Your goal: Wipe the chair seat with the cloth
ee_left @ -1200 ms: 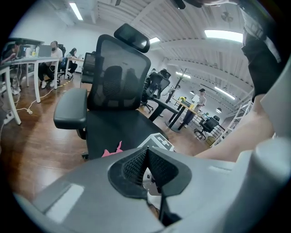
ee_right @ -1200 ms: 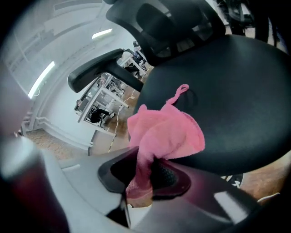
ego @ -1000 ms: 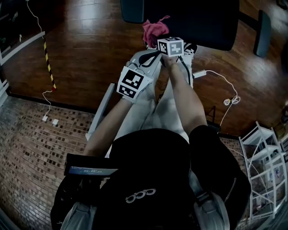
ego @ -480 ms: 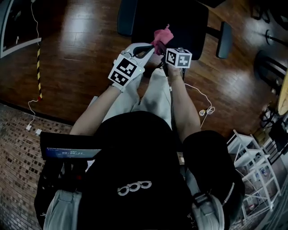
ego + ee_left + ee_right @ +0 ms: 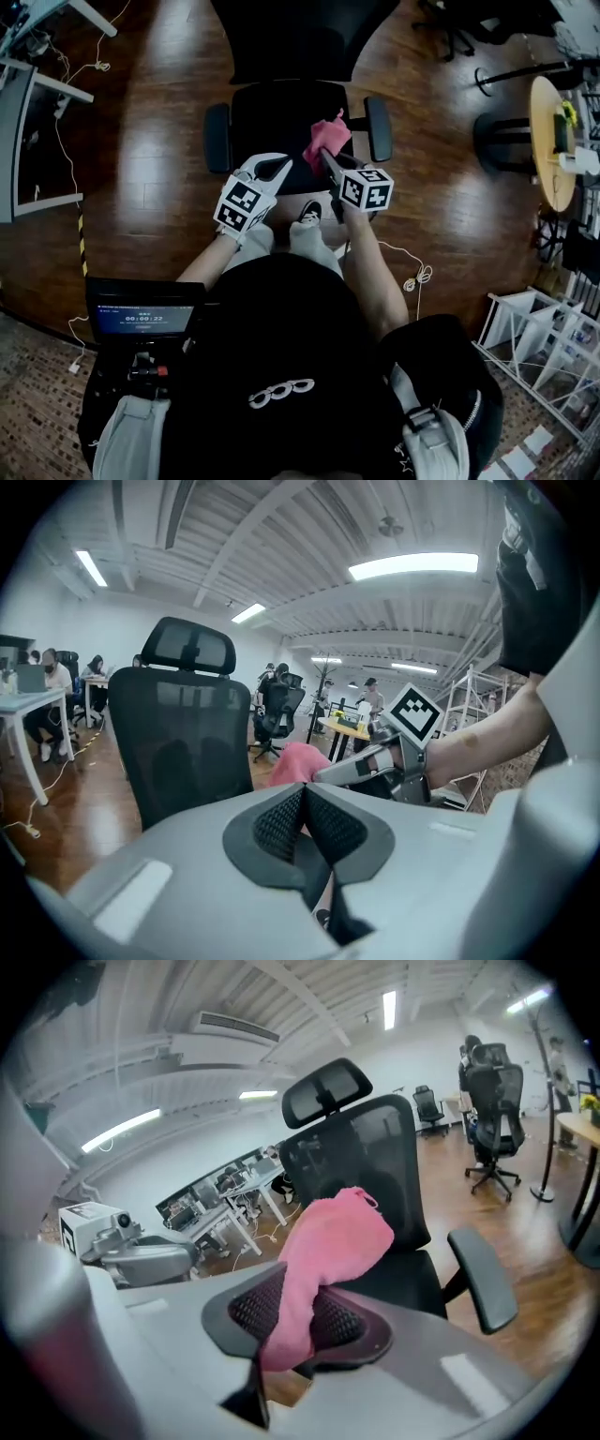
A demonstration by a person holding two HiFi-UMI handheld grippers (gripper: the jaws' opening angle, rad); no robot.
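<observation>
The right gripper [image 5: 298,1305] has its jaws clamped on a narrow fold of the soft pink cloth [image 5: 333,1237]. The bulk of the cloth stands free above them, in the air over the front of the black mesh-backed office chair [image 5: 370,1162], toward its padded armrest [image 5: 483,1279] on the person's right. It does not appear to touch the chair's dark seat [image 5: 272,117]. The left gripper [image 5: 302,791] has its jaws pressed together on nothing and hovers by the chair's front edge. The likeliest trouble is the thin grip: dragged hard across the seat, the cloth could pull out of the jaws, or the hard jaw tips could rub the seat instead of the fabric. The chair may also turn or slide on the glossy brown wood floor [image 5: 159,141] under a sideways push, since the empty gripper is not steadying it. Only the head view lays out the whole seat with both armrests and both tools before it, but it cannot show either grip. The right gripper view alone shows the pinched fold. The left gripper view alone shows its own jaws empty, with the seat hidden behind its body.
</observation>
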